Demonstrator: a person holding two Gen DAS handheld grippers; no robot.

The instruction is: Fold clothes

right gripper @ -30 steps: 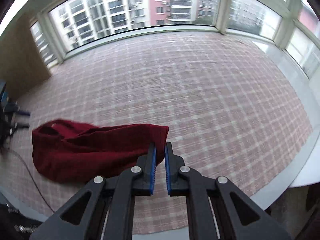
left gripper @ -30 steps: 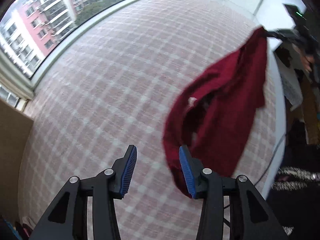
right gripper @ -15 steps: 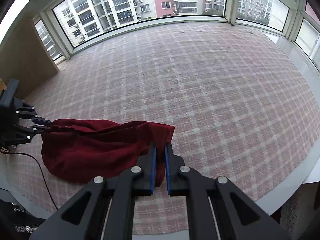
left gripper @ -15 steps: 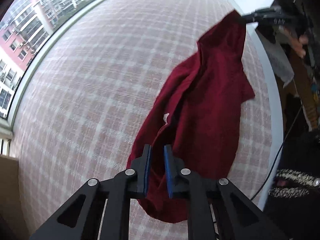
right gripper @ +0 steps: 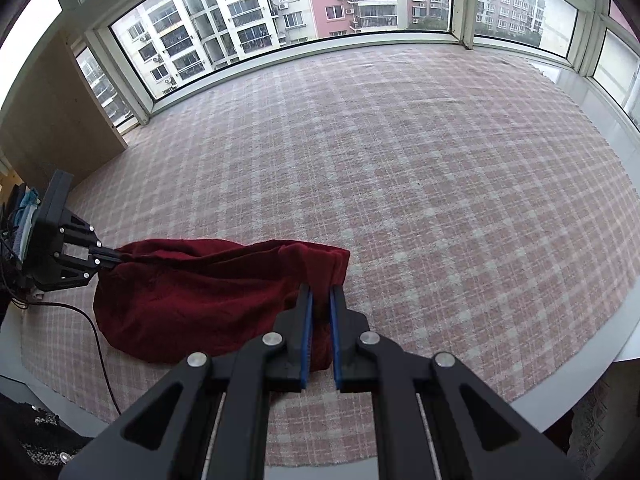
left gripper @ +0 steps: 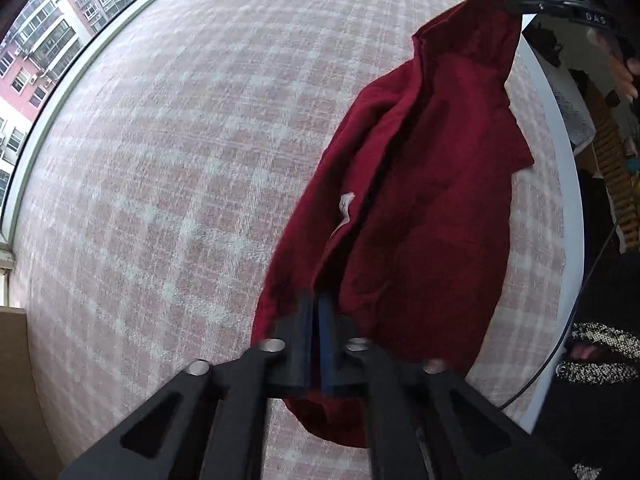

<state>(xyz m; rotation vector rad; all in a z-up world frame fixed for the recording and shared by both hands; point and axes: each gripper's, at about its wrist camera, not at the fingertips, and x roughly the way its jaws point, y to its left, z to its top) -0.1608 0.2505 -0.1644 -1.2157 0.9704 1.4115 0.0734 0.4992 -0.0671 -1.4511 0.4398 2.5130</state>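
A dark red garment (right gripper: pixel 208 292) hangs stretched between two grippers above a pink plaid table cover (right gripper: pixel 440 200). The left gripper (left gripper: pixel 316 304) and the right gripper (right gripper: pixel 319 294) each pinch an edge. A black cable (right gripper: pixel 100 340) trails beside it.

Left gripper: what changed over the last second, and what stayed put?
The left gripper, open beside the red garment a second ago, moved in and shut on its edge. In the right wrist view it now shows at the garment's far end. The right gripper stayed clamped on the opposite end; the garment hangs between them over the checked cloth.
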